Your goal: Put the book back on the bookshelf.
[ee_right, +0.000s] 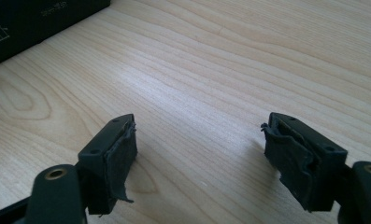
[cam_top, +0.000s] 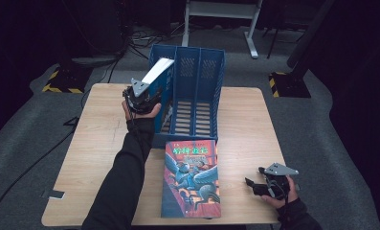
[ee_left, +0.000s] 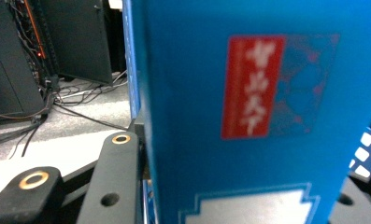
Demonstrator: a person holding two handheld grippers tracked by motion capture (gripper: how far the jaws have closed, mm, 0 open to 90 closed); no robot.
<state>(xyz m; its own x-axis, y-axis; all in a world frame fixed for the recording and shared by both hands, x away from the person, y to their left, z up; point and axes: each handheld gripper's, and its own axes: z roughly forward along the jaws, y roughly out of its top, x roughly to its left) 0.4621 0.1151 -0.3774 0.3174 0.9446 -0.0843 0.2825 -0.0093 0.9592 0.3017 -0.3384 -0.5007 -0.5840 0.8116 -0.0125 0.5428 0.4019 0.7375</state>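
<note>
The blue book (ee_left: 248, 107) sits upright between my left gripper's (cam_top: 143, 98) fingers, leaning a little, with its lower end going into the leftmost slot of the blue file rack (cam_top: 197, 103). In the left gripper view its cover, with a red label (ee_left: 253, 86), rises right beside the left finger (ee_left: 110, 179), which lies against its face; the other finger is hidden behind the book, so I judge the fingers clamped on the book rather than let go. It looks like a thick, stiff volume, fairly heavy for its size, with a glossy cover that could slide in the pads. I'd keep the hold across its thickness near the lower spine edge, where it is stiffest, and let the slot's wall steady it.

Nearer me than those fingers, a second book (cam_top: 191, 178) with a winged creature on its cover lies flat on the bench (cam_top: 94, 143), just in front of the rack. My right gripper (cam_top: 266, 184) rests well off to that book's right, its fingers (ee_right: 120, 156) spread wide over bare wood, holding nothing.
</note>
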